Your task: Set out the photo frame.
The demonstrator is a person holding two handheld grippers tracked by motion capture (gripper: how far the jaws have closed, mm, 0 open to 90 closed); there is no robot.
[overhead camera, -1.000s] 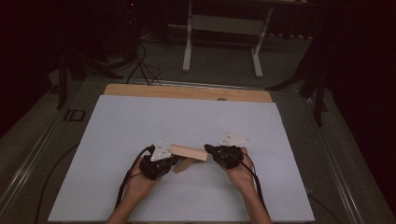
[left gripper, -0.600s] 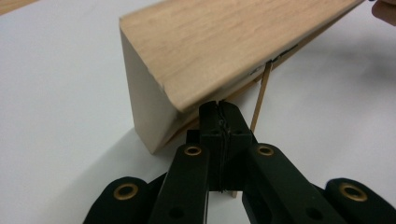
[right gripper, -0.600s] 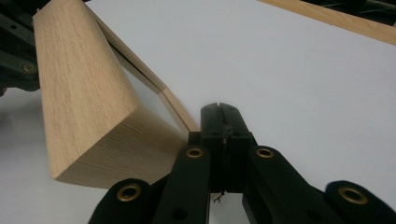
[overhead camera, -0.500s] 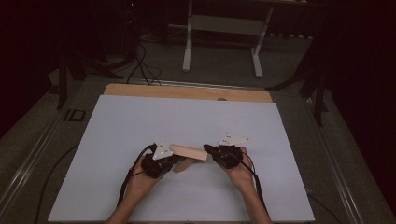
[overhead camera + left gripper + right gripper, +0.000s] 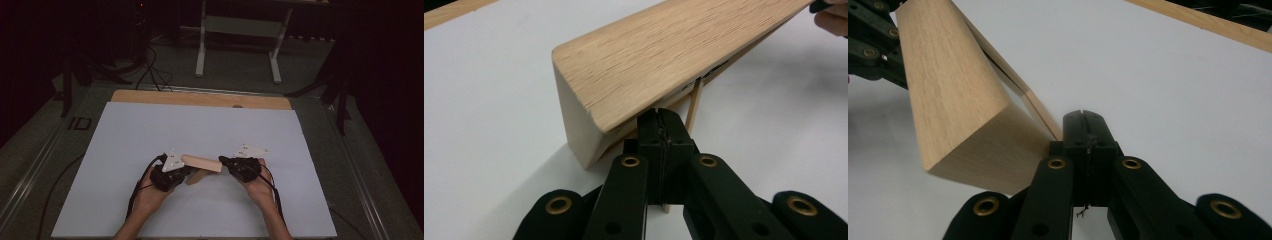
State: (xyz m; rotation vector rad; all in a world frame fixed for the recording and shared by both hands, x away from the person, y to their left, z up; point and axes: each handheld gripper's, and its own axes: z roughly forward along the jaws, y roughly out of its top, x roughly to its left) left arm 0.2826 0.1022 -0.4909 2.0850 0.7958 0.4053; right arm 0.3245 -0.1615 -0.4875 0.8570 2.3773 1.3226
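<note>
High view: a pale oak block with a rounded top (image 5: 201, 163) is held above the white table sheet (image 5: 150, 130), the left gripper (image 5: 176, 176) and right gripper (image 5: 231, 165) each clamped on thin wooden strips beneath it, probably for level support.

Readable marks: one only. Large pale characters, apparently "ID", stand on the grey floor strip (image 5: 79, 123) just beside the left far corner of the desk (image 5: 150, 125), seen in the high view. Small dark specks on the grey plates atop the claws cannot be read. No lettering, brand or number shows on the wooden block (image 5: 664, 65) in either gripper view.
</note>
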